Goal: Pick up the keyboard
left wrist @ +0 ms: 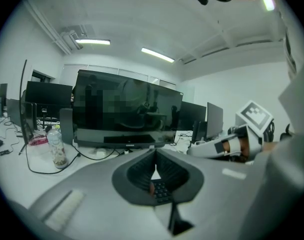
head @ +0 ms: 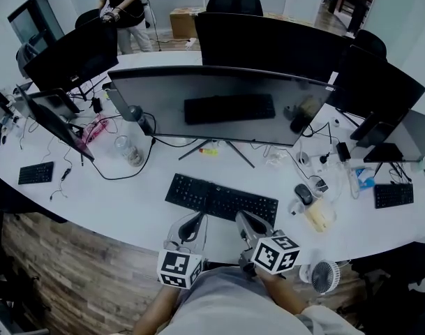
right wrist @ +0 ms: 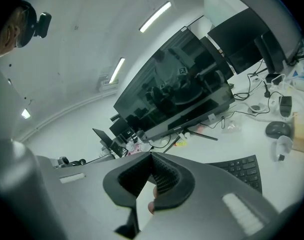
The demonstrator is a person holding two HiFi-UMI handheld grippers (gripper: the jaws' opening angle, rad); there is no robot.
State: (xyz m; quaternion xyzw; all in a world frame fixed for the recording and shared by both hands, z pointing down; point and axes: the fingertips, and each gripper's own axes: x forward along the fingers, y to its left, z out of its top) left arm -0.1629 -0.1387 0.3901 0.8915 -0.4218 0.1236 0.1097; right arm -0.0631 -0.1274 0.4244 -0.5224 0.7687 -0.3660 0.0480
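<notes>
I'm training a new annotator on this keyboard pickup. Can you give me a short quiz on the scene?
1. True or false: the keyboard lies on the white desk.
2. In the head view, what sits right of the keyboard? A) plastic bottle B) mouse C) book
3. Fill in: the jaws of the left gripper and the right gripper are both ____.
Key: 1 true; 2 B; 3 shut.
</notes>
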